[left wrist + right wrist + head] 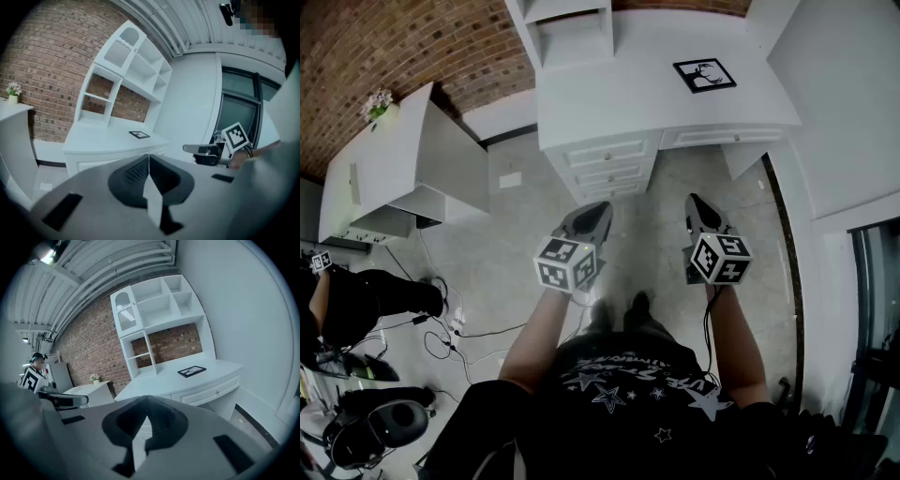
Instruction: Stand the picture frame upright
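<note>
A black picture frame point(704, 74) lies flat on the white desk point(619, 94), toward its right side. It also shows as a small dark rectangle, the frame point(139, 135) in the left gripper view and the frame point(191, 371) in the right gripper view. Both grippers hang over the floor, well short of the desk. My left gripper point(598, 212) is shut with nothing in it, its jaws meeting at the tip point(148, 157). My right gripper point(694, 202) is shut and empty too point(146, 401).
The desk has drawers point(609, 164) in front and a white shelf unit point(572, 28) at the back. A white cabinet point(403, 169) with a small flower pot point(377, 103) stands to the left. Cables point(450, 328) lie on the floor. Another person point(356, 300) stands at left.
</note>
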Motion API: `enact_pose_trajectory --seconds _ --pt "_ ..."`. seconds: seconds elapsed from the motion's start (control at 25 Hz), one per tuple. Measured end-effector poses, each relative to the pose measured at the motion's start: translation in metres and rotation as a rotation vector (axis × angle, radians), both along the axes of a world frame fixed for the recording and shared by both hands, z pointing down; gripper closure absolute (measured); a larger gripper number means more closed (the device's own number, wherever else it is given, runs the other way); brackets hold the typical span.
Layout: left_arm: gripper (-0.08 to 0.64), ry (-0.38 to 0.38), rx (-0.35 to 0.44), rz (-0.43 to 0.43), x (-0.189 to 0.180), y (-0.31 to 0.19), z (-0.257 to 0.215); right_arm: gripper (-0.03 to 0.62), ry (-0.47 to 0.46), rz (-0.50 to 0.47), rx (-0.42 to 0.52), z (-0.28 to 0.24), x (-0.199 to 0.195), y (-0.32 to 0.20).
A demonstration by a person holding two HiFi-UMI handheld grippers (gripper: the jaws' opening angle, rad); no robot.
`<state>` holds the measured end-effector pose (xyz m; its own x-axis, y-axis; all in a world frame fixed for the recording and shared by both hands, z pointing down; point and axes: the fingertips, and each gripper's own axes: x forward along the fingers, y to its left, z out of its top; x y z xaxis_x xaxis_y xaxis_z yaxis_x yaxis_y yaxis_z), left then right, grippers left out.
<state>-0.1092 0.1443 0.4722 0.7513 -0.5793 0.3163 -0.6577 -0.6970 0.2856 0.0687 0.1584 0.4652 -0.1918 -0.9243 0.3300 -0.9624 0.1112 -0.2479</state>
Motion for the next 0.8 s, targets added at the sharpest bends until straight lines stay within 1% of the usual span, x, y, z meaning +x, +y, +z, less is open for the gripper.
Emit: enact_pose_trajectory --seconds 0.24,0.4,0.52,0.68,0.8 --pt "0.540 0.004 0.008 -0.011 -0.027 0.004 -0.005 0.577 -0.034 0.026 0.001 -0.005 -0.020 0.011" --pt "0.540 0.000 0.015 0.022 -0.041 0.002 -0.005 0.577 -0.030 0.058 0.001 -0.008 -0.035 0.016" --pt "0.540 0.008 0.019 0.049 -0.045 0.004 -0.007 0.578 -0.023 0.078 -0.001 -0.007 -0.042 0.022" --pt "0.540 0.003 0.027 0.091 -0.050 0.009 -0.007 0.578 -0.041 0.138 -0.005 -0.004 -0.040 0.031" --pt "0.540 0.005 0.017 0.111 -0.058 0.013 -0.005 0.577 -0.065 0.198 -0.005 0.001 -0.033 0.042"
